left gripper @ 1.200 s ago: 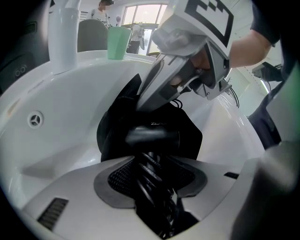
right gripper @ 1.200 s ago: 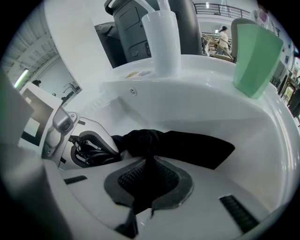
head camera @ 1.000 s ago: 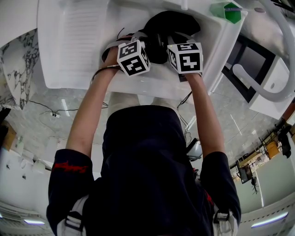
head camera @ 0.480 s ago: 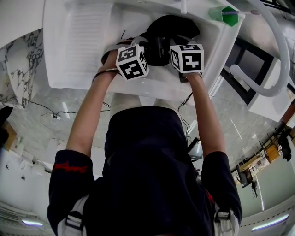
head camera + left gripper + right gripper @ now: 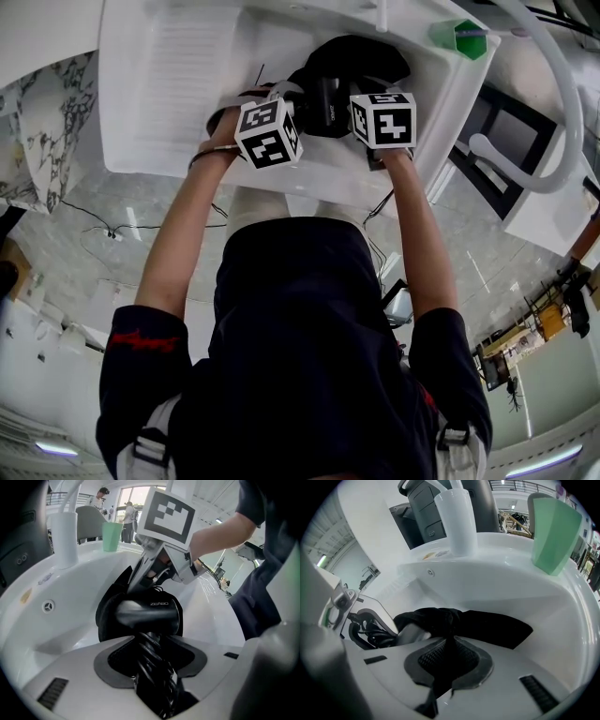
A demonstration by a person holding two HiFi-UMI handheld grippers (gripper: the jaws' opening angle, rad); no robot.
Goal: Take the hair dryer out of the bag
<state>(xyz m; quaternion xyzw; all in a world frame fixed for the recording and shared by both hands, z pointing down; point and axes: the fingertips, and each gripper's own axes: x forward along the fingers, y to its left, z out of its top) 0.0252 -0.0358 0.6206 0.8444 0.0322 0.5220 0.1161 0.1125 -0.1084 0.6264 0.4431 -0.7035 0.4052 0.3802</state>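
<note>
A black fabric bag [image 5: 487, 625] lies in the white basin [image 5: 169, 84]. The black hair dryer [image 5: 147, 613] sticks out of the bag's mouth, its handle wrapped in coiled black cord. My left gripper [image 5: 151, 648] is shut on that corded handle. My right gripper [image 5: 447, 656] is shut on a pinch of the bag's fabric, just right of the dryer. In the head view both marker cubes, left [image 5: 269, 132] and right [image 5: 383, 119], sit side by side over the bag [image 5: 361, 56] and hide the jaws.
A green cup [image 5: 553, 531] stands on the basin's far rim, and a white faucet post [image 5: 457, 522] to its left. The basin walls slope up on all sides. People stand far off by the windows in the left gripper view.
My left gripper has risen slightly with the hair dryer in it. The right gripper has kept still on the bag.
</note>
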